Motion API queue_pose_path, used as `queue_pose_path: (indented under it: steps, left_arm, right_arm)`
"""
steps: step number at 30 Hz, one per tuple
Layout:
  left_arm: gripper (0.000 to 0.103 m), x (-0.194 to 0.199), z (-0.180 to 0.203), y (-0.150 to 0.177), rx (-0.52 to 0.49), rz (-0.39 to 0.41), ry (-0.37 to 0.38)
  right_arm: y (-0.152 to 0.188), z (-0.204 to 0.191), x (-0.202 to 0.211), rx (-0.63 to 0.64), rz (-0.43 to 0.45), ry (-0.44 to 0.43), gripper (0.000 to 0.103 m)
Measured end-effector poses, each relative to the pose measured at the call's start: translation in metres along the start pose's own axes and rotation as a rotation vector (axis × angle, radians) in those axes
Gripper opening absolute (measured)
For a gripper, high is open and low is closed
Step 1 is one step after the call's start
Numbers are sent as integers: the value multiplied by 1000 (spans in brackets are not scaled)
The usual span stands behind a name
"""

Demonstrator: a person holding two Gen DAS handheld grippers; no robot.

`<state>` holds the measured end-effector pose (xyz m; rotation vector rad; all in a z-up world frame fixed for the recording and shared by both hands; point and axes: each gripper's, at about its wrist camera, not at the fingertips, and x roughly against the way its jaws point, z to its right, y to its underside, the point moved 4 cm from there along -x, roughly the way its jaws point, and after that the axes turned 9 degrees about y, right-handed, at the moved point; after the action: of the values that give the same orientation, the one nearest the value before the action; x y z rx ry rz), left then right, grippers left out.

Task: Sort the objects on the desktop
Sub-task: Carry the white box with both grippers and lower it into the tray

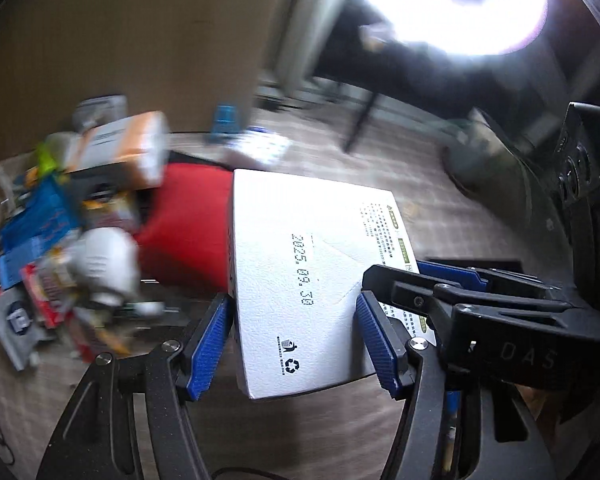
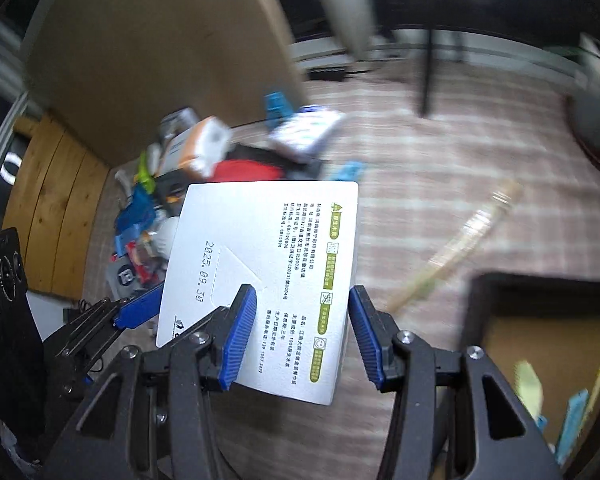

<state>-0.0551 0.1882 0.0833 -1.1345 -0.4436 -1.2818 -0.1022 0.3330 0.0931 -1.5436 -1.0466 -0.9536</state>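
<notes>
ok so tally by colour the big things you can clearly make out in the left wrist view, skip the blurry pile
white: 1, the white box with the printed date
red: 1, the red item behind it, too blurred to name
orange and white: 1, the carton on top of the pile
total: 3

Both grippers, left gripper (image 1: pixel 294 344) and right gripper (image 2: pixel 302 334), have black frames, silver screws and ribbed blue pads.
</notes>
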Motion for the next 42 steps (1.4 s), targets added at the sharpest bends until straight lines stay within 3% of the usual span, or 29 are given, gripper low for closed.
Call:
queue_pose_path:
  steps: [9, 20, 24, 29, 42]
  left_arm:
    - [60, -51, 111, 18, -189, -109, 91]
    - [60, -96, 180, 55, -341, -227, 104]
    - [59, -100, 191, 61, -366, -243, 113]
    - [48, -99, 197, 62, -377, -246, 132]
    - [48, -81, 158, 51, -330, -188, 94]
  right_arm:
    - [41, 117, 36, -173, 25, 72, 48]
    - [77, 198, 42, -326, 21, 114, 48]
    - [82, 212, 43, -353, 23, 119, 48]
    - [82, 220, 53, -366, 49, 129, 48]
    - [66, 181, 46, -284, 42, 131, 48]
